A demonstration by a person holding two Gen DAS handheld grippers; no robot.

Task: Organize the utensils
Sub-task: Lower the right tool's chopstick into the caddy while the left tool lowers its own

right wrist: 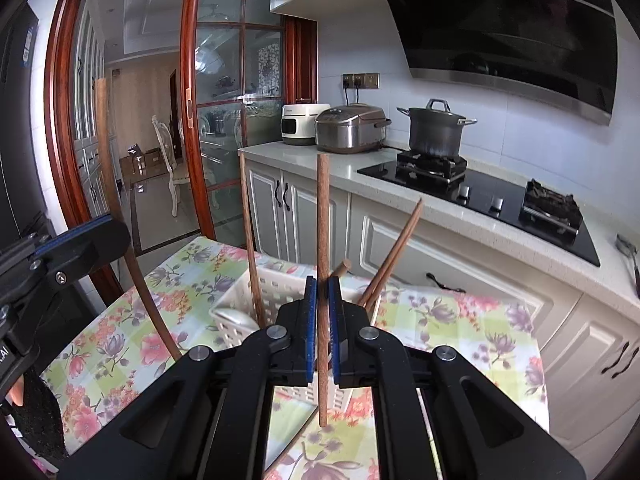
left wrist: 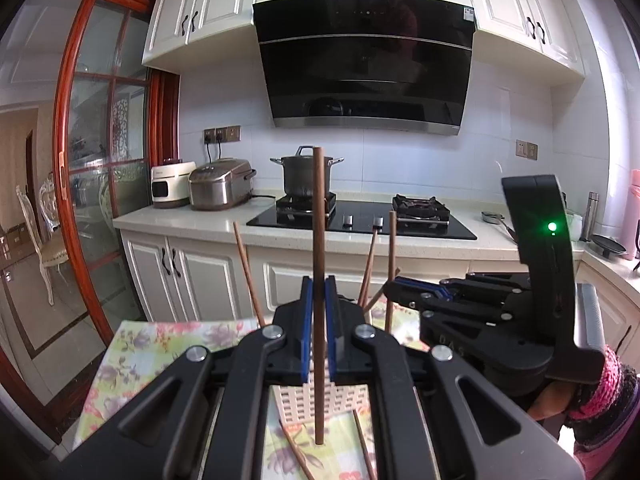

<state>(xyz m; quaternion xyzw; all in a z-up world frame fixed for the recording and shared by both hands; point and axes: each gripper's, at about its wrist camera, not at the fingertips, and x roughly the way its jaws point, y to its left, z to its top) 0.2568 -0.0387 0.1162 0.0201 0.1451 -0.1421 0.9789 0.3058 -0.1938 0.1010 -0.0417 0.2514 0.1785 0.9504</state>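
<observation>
Each tongs (left wrist: 319,280) (right wrist: 322,282) clamps 1 upright chopstick (left wrist: 318,216) (right wrist: 322,216).

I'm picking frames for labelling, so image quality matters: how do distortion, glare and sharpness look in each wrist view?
Left wrist view: strong fisheye bending of the door frame, reflections in the range hood, chopstick sharp in the left tool. Right wrist view: the same curvature, dark corners, glass door glare, right tool crisp.

Two brown wooden chopsticks (left wrist: 319,240) (right wrist: 322,240) stand upright, each clamped mid-shaft, above a white slotted basket (right wrist: 240,300) that holds more chopsticks (right wrist: 394,252) leaning at angles on the flowered worktop.
</observation>
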